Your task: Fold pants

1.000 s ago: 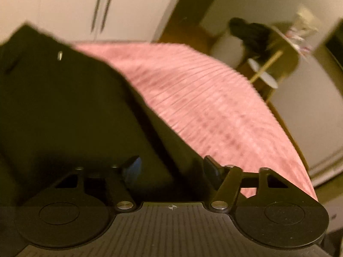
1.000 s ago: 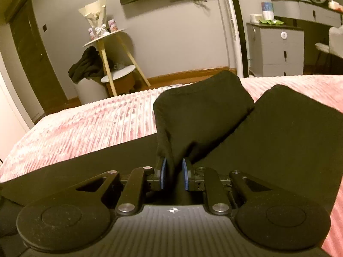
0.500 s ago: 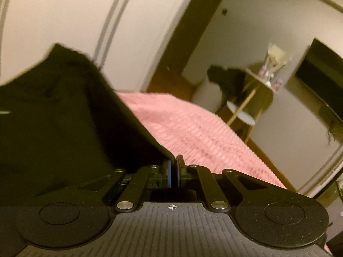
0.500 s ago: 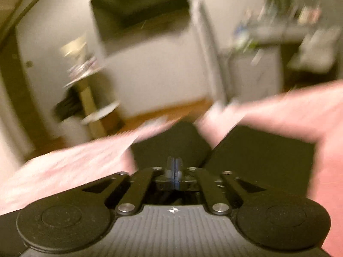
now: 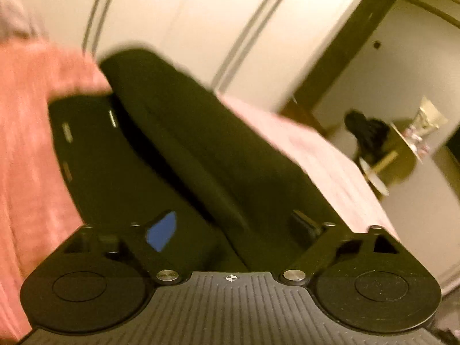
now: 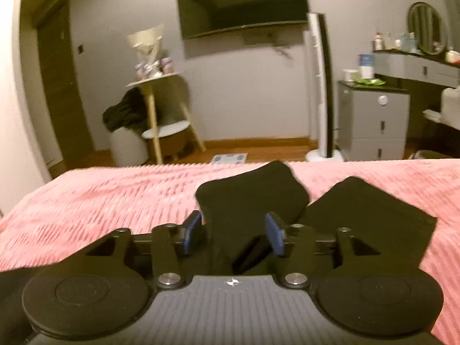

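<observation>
Black pants [image 5: 184,155] lie on the pink ribbed bedspread [image 5: 26,143]. In the left wrist view one leg is folded over the other, with the waistband and its small metal rivets at the far left. My left gripper [image 5: 233,227] is open just above the folded cloth, holding nothing. In the right wrist view the pants [image 6: 253,198] show two leg ends spread on the bedspread [image 6: 115,192]. My right gripper [image 6: 234,233] is open, its blue pads either side of a raised fold of the near leg.
A white wardrobe [image 5: 201,23] stands beyond the bed. At the foot of the bed are a small wooden side table [image 6: 161,109] with dark clothes, a wall TV [image 6: 241,3], a tower fan [image 6: 319,86] and a grey drawer unit [image 6: 373,120].
Both grippers were shut on the pants half a second ago and have let go and opened. The lifted leg now lies folded over the other.
</observation>
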`<state>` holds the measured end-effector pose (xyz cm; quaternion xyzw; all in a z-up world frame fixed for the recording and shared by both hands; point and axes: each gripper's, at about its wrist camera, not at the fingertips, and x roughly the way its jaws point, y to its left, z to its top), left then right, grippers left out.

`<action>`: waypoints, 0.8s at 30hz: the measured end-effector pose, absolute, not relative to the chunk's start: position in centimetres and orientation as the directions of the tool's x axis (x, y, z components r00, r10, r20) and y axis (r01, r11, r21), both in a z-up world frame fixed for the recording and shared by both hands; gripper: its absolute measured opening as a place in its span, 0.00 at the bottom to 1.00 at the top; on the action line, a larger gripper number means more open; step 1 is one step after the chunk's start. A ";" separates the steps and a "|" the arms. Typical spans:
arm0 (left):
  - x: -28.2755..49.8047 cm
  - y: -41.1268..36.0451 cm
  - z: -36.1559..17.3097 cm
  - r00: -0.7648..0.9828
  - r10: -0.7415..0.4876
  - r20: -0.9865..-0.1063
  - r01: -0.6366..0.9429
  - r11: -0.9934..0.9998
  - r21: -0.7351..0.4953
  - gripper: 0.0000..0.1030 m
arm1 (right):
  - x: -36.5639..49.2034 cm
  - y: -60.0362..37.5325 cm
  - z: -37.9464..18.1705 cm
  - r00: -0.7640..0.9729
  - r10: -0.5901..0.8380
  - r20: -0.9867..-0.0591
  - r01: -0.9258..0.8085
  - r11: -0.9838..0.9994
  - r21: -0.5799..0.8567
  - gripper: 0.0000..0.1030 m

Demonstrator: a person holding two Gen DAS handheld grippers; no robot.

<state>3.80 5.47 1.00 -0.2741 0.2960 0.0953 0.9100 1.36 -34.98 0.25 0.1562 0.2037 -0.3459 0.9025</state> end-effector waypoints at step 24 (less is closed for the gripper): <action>12.0 15.3 -2.9 0.824 0.024 -0.567 -0.419 0.698 -0.580 0.46 | 6.4 -37.0 -3.5 0.564 -0.600 -0.568 0.708 0.705 -0.043 0.29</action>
